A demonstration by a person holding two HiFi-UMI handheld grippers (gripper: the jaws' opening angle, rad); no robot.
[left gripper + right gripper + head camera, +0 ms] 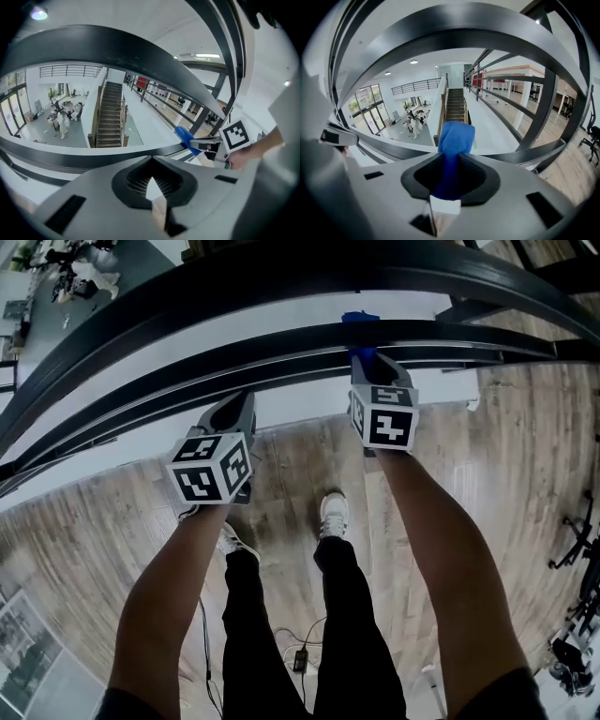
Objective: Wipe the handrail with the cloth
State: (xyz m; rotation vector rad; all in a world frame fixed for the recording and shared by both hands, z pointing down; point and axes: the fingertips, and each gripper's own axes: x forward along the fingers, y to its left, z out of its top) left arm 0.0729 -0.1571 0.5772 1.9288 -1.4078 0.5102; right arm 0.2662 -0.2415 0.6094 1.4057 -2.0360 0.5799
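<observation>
Right tongs (451, 157) clamped on the blue cloth (455, 133), which sits at the handrail (234, 348) toward 12 o'clock in the head view. Left tongs (151, 161) closed, empty, at their 8 o'clock. Risk: the grip takes only a narrow fold, so rail friction could drag the cloth free.

Glossy dark metal handrail (281, 343), soft blue cloth (454, 140), matt wood-plank floor (506, 465)

Location: you stand on an upper gallery of a large open office building. Evidence: wood-plank floor (525, 474); dark metal railing (281, 268) overlooking an atrium; staircase (455, 105) descending to a ground-floor hall; glazed entrance doors (370, 105); people (63, 119) gathered below.
</observation>
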